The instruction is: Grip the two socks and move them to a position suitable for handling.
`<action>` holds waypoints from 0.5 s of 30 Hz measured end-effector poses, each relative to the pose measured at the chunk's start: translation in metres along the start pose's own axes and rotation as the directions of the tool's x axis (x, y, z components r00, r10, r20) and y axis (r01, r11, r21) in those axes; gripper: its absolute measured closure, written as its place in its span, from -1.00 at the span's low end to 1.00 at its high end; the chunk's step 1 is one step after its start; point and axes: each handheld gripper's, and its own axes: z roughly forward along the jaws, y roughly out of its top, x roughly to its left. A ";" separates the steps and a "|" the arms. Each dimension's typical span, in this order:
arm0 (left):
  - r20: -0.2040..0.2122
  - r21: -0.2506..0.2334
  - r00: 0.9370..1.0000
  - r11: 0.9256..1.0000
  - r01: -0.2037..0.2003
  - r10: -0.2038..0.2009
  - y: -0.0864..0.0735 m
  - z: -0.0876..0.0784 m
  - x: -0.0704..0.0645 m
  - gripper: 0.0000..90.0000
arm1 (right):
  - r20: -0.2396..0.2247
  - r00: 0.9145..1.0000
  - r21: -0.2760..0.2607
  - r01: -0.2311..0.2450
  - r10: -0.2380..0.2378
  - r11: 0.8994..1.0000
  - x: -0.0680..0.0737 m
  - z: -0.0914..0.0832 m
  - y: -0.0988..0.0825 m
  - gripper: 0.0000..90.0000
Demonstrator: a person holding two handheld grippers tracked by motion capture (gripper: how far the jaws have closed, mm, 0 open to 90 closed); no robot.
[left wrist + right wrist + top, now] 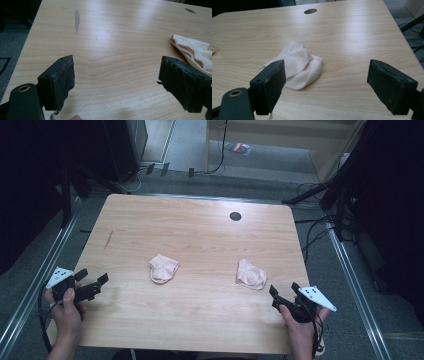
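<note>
The light wooden rectangular table (pixel 200 310) carries two crumpled pale pink fabric socks: the left sock (pixel 163 268) sits near the centre, the right sock (pixel 251 274) at about four o'clock from centre. Neither appears handled yet, so the work looks barely begun; both remain to be picked up. The left gripper (pixel 92 283), at eight o'clock, and the right gripper (pixel 282 292), at five o'clock, stand spread wide, empty, touching nothing.
</note>
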 end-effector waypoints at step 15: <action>-0.002 0.001 1.000 1.000 -0.005 0.005 0.000 0.000 -0.001 -0.69 | -0.114 0.992 0.015 0.048 -0.046 0.999 0.072 0.026 0.020 -0.47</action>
